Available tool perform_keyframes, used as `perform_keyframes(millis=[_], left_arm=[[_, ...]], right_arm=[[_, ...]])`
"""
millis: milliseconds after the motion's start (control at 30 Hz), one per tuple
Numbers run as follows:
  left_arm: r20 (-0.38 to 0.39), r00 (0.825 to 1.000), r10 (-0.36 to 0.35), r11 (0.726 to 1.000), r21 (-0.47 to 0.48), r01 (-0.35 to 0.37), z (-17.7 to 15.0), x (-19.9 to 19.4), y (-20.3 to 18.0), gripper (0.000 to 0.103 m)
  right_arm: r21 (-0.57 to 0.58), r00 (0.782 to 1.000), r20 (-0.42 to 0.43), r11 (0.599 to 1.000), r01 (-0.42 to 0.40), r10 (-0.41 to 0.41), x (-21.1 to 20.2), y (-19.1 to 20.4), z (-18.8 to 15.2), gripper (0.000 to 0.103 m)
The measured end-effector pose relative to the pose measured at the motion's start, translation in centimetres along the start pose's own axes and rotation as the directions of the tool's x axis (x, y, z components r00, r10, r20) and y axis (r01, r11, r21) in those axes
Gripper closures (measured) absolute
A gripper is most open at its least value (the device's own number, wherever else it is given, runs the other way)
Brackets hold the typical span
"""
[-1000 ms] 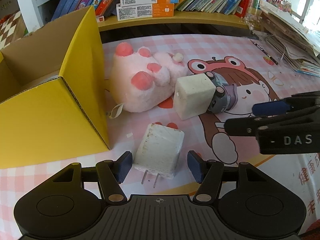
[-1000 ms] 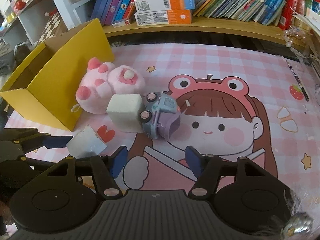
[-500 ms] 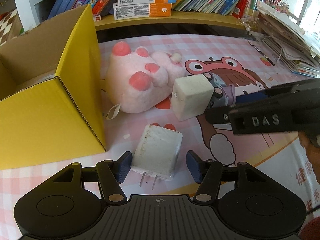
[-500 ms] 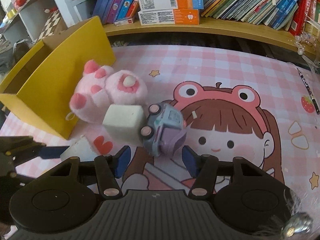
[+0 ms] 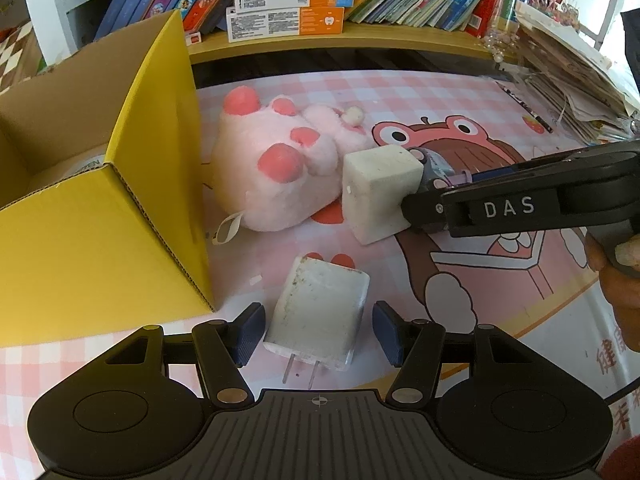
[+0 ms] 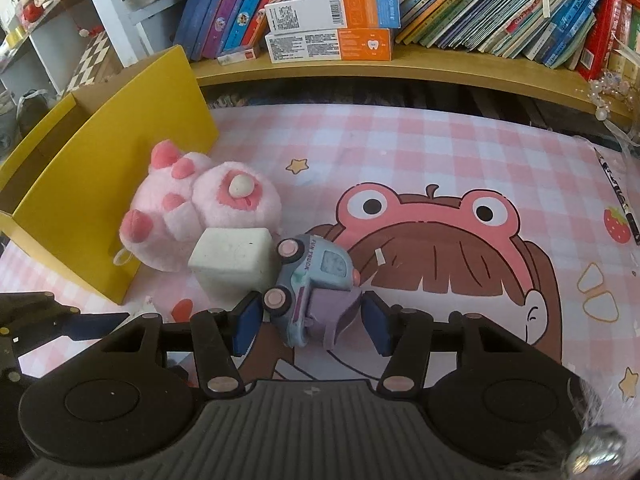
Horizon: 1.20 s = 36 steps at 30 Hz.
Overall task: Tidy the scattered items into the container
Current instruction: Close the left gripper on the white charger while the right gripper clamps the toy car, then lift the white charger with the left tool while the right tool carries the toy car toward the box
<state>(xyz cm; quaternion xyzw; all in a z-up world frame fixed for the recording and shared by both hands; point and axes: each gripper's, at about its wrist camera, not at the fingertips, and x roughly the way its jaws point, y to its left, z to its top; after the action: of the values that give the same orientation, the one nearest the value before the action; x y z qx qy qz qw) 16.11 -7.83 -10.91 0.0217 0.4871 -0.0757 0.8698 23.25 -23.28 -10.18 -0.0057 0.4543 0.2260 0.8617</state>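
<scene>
A white plug charger (image 5: pixel 320 316) lies on the pink mat, prongs toward me, between the pads of my left gripper (image 5: pixel 319 332). A thin gap shows on each side, so that gripper is open. My right gripper (image 6: pixel 312 328) straddles the rear of a pale blue and purple toy truck (image 6: pixel 316 276). Its jaws are closing and the pads stand just off the truck's sides. A white cube (image 6: pixel 236 260) touches the truck's front. Behind the cube lies a pink plush paw (image 6: pixel 192 208). At the left stands the yellow cardboard box (image 5: pixel 120 240), open on top.
A wooden shelf (image 6: pixel 400 68) with books and two orange-and-white cartons runs along the back. A paper stack (image 5: pixel 572 80) and a pen lie at the mat's right edge. A roll of tape (image 5: pixel 80 164) sits inside the box. A hand (image 5: pixel 616 280) grips the right tool.
My right gripper has moved forward over the toy truck, and its jaws have narrowed around it. The left gripper and the charger have stayed put.
</scene>
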Motion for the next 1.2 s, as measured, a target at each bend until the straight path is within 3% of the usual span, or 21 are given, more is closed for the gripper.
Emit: perform_keyframes(millis=[400,833,867,1200], left_arm=[[0.001,1.0,0.0,1.0,0.0,0.0,0.0,-0.1,0.0,0.055],[0.038,0.999,-0.009,1.0,-0.006,0.01,-0.3,-1.8,-0.3,0.058],[0.042,0.999,-0.01,1.0,-0.006,0.01,-0.4,-2.0,-0.3,0.058],[0.075,0.997,-0.01,1.0,-0.014,0.011,-1.2,-4.0,-0.6,0.058]], right_arm=[[0.017,1.0,-0.012,1.0,-0.007,0.007,-0.6,-0.2,-0.4,0.056],[0.043,1.0,-0.001,0.999,-0.013,0.013,-3.1,-0.3,-1.6,0.059],[0.043,1.0,0.001,0.999,-0.016,0.016,-3.4,-0.3,-1.7,0.068],[0.041,1.0,-0.016,0.999,-0.003,0.003,-5.0,-0.1,-3.5,0.068]])
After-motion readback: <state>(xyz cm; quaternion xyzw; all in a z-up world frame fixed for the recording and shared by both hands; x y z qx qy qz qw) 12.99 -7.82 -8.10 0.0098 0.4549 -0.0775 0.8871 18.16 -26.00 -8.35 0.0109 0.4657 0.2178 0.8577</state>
